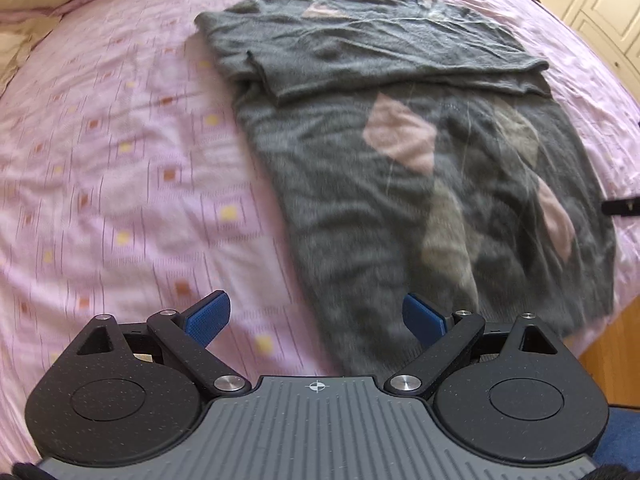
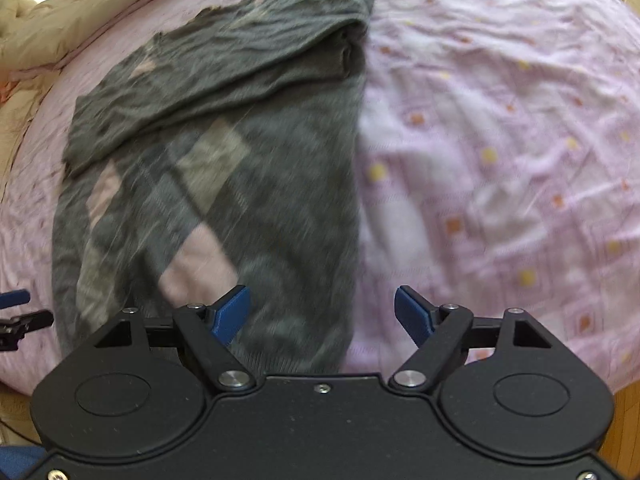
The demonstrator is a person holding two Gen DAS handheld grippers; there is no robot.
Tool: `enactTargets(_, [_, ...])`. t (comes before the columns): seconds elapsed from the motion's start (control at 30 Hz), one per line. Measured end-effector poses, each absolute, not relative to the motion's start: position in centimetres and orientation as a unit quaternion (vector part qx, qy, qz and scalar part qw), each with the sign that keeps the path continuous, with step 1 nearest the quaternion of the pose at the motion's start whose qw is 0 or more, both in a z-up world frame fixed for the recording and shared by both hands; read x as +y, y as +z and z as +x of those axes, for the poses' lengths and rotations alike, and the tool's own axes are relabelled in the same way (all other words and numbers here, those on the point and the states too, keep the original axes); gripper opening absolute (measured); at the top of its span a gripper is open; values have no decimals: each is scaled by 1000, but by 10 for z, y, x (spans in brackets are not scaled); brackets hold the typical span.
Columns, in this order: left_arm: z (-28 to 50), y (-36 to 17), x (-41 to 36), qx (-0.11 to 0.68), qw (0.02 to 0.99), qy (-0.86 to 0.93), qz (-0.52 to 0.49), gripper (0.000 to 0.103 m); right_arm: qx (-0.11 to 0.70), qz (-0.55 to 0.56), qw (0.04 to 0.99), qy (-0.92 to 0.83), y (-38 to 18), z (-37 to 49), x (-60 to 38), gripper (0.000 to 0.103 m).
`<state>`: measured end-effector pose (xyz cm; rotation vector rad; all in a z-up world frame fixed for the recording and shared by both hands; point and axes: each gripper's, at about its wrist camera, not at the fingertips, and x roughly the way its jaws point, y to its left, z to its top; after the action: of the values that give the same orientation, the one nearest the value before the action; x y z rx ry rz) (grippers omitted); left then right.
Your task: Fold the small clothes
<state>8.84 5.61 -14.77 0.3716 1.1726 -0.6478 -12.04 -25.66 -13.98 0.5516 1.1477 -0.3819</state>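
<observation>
A dark grey knitted sweater (image 1: 400, 152) with pink and beige diamond patches lies flat on the bed, its sleeves folded across the upper part. My left gripper (image 1: 316, 316) hovers open above the sweater's near left hem corner, holding nothing. In the right wrist view the same sweater (image 2: 224, 152) fills the left half, and my right gripper (image 2: 322, 312) stands open over its near right hem edge, also empty. The left gripper's tip (image 2: 24, 318) shows at the far left edge of that view.
A pink patterned bedsheet (image 1: 120, 160) covers the bed and spreads wide to the right (image 2: 500, 160). A beige duvet (image 2: 52, 32) is bunched at the head end. White cupboard doors (image 1: 600, 4) and wooden floor (image 1: 616, 360) lie beyond the bed edge.
</observation>
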Motion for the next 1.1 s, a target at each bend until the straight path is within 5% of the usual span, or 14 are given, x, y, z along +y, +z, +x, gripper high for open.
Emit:
enactTargets(0.47, [38, -154, 67, 551, 781, -255, 146, 93, 549, 273, 782, -109, -165, -151, -217, 75])
enactTargets(0.7, [26, -165, 64, 566, 781, -238, 113, 91, 533, 266, 798, -90, -168, -157, -213, 82])
enactTargets(0.8, [21, -171, 61, 573, 776, -249, 91, 81, 530, 258, 804, -80, -167, -161, -211, 85])
enactTargets(1.1, [16, -177, 47, 564, 780, -254, 94, 81, 531, 246, 809, -49, -169, -158, -207, 97])
